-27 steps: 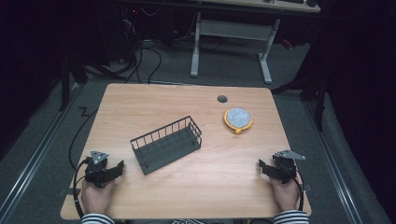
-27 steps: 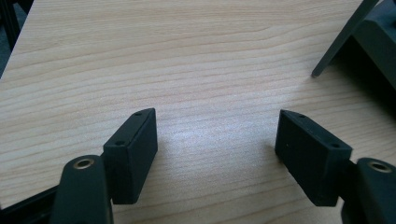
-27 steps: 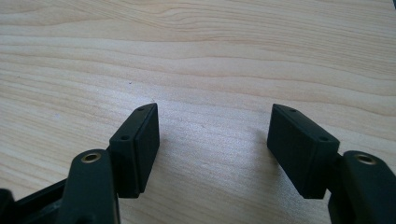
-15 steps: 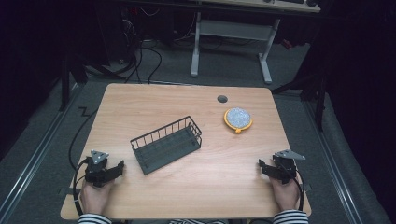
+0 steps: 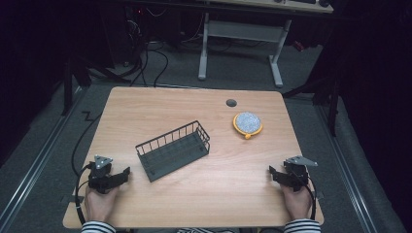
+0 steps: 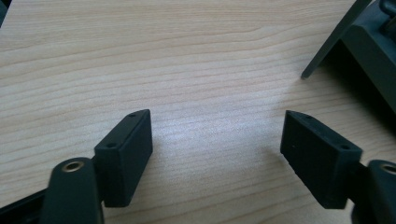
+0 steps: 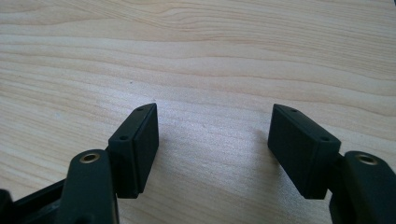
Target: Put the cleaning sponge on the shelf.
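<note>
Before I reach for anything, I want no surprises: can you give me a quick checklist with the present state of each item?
1. Left hand-held gripper open, nothing between its jaws: ok.
2. Right hand-held gripper open, nothing between its jaws: ok.
3. Wire basket upright on the table: ok.
4. Orange-rimmed round thing apart from the basket: ok.
5. What the round thing is: cannot tell.

Matt black wire basket, smooth pale wood-grain table, matt black tool pads.
</note>
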`<state>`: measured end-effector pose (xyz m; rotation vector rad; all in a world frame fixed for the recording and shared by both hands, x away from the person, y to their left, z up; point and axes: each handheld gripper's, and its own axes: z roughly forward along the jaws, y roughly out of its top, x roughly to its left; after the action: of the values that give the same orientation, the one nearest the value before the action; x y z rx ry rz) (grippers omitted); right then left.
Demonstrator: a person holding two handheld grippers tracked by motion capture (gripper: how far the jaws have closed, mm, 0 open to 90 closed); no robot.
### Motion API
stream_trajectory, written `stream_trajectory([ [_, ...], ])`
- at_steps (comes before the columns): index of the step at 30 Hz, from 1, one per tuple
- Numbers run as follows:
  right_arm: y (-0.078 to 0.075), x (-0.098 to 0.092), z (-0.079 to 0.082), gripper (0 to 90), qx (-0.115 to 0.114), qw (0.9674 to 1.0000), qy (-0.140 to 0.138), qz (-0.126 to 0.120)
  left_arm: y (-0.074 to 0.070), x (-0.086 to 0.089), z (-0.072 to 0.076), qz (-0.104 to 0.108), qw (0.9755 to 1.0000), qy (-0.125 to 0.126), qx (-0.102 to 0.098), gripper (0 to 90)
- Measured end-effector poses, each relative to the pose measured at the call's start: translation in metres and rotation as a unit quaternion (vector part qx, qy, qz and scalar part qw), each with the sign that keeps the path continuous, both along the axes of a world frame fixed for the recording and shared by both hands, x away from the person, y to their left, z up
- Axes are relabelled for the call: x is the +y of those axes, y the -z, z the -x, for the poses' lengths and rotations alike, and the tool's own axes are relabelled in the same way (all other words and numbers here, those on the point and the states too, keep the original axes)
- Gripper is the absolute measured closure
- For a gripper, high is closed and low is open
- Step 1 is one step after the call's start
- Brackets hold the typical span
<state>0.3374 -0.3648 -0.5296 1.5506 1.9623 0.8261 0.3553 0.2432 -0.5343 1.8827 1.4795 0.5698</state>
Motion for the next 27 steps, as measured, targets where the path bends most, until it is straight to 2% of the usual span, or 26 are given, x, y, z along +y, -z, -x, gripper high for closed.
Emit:
stream_trajectory([
  [3, 0.0, 0.0, 0.0, 33.9, 0.0, 1.0, -0.001, 0.0, 0.0, 0.001, 0.002, 0.005, 1.0, 0.005, 0.0, 27.8],
  [7, 0.0, 0.0, 0.0, 33.8, 0.0, 1.0, 0.0, 0.0, -0.003, 0.004, 0.004, 0.032, 0.9994, 0.011, 0.011, 27.7],
  [10, 0.0, 0.0, 0.0, 33.9, 0.0, 1.0, -0.001, 0.0, -0.006, 0.004, 0.007, 0.034, 0.9993, 0.015, 0.006, 29.1],
  [13, 0.0, 0.0, 0.0, 33.9, 0.0, 1.0, 0.0, 0.0, -0.012, 0.004, 0.01, 0.039, 0.9988, 0.029, 0.002, 31.2],
  [16, 0.0, 0.0, 0.0, 33.8, 0.0, 1.0, 0.0, 0.0, -0.019, 0.003, 0.012, 0.062, 0.997, 0.046, 0.006, 33.0],
  [23, 0.0, 0.0, 0.0, 33.3, 0.0, 1.0, -0.002, 0.0, -0.038, -0.001, 0.017, 0.077, 0.9957, 0.05, -0.011, 32.4],
  [27, 0.0, 0.0, 0.0, 33.2, 0.0, 1.0, -0.002, -0.001, -0.05, -0.003, 0.021, 0.081, 0.9951, 0.055, -0.013, 33.9],
])
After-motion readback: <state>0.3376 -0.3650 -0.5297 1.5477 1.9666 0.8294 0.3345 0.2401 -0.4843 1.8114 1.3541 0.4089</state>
